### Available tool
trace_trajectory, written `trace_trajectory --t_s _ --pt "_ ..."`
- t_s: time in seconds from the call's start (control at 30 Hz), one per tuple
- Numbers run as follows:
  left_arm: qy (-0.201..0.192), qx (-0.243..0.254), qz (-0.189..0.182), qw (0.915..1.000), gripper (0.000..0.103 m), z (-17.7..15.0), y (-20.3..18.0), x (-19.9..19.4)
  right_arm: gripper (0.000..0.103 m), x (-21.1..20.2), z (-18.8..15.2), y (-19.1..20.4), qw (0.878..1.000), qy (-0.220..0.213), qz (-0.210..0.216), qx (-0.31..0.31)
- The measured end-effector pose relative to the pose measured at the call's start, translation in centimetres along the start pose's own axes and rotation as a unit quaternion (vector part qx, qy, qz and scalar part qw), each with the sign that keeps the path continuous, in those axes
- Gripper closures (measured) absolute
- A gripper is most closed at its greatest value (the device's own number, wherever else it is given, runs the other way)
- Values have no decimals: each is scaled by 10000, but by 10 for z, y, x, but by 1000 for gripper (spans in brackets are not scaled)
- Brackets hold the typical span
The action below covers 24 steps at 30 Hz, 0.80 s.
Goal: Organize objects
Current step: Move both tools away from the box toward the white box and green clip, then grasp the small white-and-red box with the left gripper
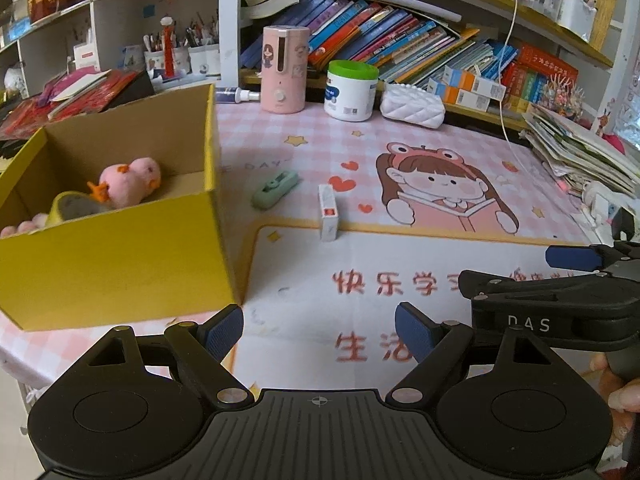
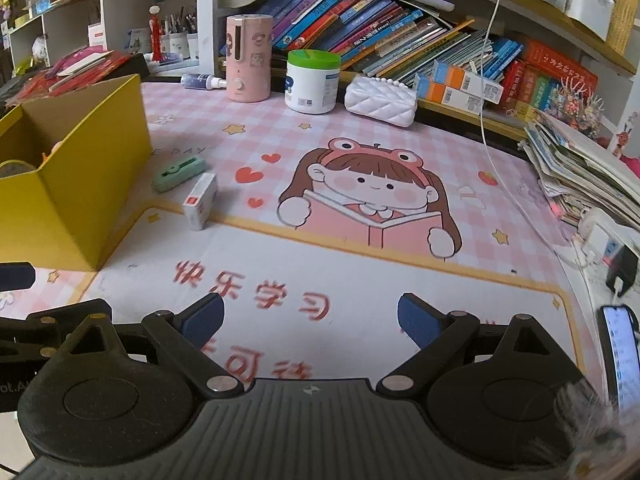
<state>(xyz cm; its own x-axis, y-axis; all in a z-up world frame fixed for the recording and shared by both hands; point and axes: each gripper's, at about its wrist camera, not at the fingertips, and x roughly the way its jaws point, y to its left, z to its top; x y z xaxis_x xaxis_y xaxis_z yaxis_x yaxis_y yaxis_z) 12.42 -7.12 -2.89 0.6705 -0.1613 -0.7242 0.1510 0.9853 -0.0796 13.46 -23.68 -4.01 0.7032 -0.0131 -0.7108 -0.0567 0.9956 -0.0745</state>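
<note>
Right now I have my left gripper (image 1: 319, 330) and right gripper (image 2: 311, 318) both spread wide and empty above the smooth printed desk mat (image 2: 360, 280). Ahead and to the left of them lie a rounded mint-green plastic gadget (image 1: 275, 190) and a small white carton (image 1: 328, 213), which I judge remain to be packed. Further left, the stiff yellow cardboard box (image 1: 120, 256) already holds a fuzzy pink plush (image 1: 129, 183), so I reckon I'm partway through.

Toys boxed, two items left out on the desk mat

A yellow cardboard box (image 1: 120, 248) stands open, holding a pink plush toy (image 1: 130, 184) and a tape roll (image 1: 74, 206). Just beside it lie a mint-green correction tape (image 1: 275, 189) and a small white carton (image 1: 328, 213).
</note>
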Motion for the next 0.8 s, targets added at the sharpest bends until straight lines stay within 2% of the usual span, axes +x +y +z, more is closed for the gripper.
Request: trace_trajectory --t_s 0.1,0.3,0.53,0.8 --pt "-10 -15 32 10000 19 8 -9 9 9 10 7 -11 10000 -1 66 -19" --pt "-17 56 66 10000 27 20 -26 28 9 27 20 -33 9998 -76 187 -9" --pt "-67 132 497 9987 40 39 -32 62 9 41 32 -54 9994 -217 222 116" --pt "50 -338 749 9966 41 57 -16 110 9 49 38 -62 9990 -328 297 -66"
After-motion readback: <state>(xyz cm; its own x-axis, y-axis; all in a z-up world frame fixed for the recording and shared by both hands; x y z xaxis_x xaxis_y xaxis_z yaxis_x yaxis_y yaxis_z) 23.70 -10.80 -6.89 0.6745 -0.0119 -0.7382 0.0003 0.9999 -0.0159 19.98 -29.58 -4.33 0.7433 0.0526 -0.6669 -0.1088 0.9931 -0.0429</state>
